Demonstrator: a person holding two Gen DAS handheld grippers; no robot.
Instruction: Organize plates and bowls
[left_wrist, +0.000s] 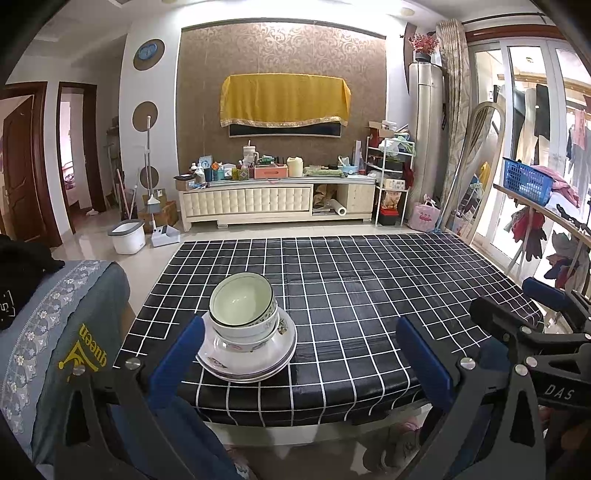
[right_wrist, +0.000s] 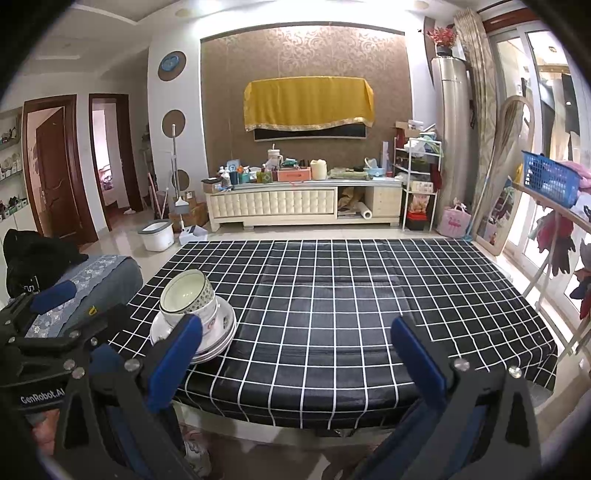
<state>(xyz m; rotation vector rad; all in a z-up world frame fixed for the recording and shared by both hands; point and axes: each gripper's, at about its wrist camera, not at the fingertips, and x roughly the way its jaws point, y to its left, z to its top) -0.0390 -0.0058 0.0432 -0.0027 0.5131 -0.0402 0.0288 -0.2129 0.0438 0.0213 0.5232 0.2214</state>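
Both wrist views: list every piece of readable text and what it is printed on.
"queen", yellow, upside down, on the grey cloth left of the table.
"DAS" on the right gripper body, seen from the left wrist.
"GenRobot.AI" on the left gripper body, seen from the right wrist.
Labels on the cabinet clutter: too small to read.

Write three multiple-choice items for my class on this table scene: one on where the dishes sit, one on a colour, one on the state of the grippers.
1. Where is the stack of dishes?
A. near-left part of the table
B. far-right corner
C. on the floor

2. What colour is the tablecloth?
A. red
B. black with white lines
C. plain yellow

3. How are the left gripper and right gripper?
A. both open, empty
B. both gripping bowls
C. one holding a plate

Answers: 1 A, the stack stands near the left front edge. 2 B, white grid on black. 3 A, fingers spread, nothing between.
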